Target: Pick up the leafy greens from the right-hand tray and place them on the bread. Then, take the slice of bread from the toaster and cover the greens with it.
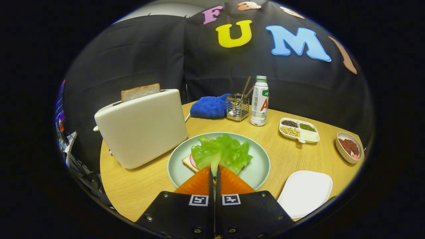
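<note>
The leafy greens [220,152] lie on the bread [188,162] in the green plate [259,172], at twelve o'clock off the tongs [214,170], whose tips pinch their near edge. Toaster [142,127] slice [140,92] stands at ten o'clock, upright.

We are holding gripper [214,167] low and level, pointing forward. Fingers [199,182] are lying almost together, only thin slit showing between them, tips converging to narrow point. Thin edge of leafy greens [220,152] is sitting pinched in that slit at tips.
</note>
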The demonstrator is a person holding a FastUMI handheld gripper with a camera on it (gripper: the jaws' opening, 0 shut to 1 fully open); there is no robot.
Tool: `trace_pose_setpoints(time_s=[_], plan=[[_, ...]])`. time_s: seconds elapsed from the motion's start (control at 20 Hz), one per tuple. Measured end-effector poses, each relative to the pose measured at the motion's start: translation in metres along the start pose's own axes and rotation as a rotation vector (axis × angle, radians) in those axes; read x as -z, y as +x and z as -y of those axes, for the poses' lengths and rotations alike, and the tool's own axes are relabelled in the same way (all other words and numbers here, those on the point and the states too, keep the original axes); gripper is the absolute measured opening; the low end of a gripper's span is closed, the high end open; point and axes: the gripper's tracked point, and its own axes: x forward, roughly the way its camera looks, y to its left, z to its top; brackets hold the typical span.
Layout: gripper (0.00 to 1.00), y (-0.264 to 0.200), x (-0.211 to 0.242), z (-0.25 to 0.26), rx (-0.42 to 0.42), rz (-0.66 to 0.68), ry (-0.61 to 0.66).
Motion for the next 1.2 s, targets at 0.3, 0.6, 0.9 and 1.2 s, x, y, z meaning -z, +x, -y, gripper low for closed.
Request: trace_pose_setpoints(time_s=[0.3,0.6,0.9,1.2], plan=[[0.45,-0.008,0.002,-0.005,-0.001,0.024,0.011],[0.72,-0.045,-0.027,-0.004,0.055,0.168,0.010],[0.72,-0.090,-0.070,0.017,0.328,0.340,0.107],[0.71,-0.126,-0.088,0.003,0.396,0.466,0.028]])
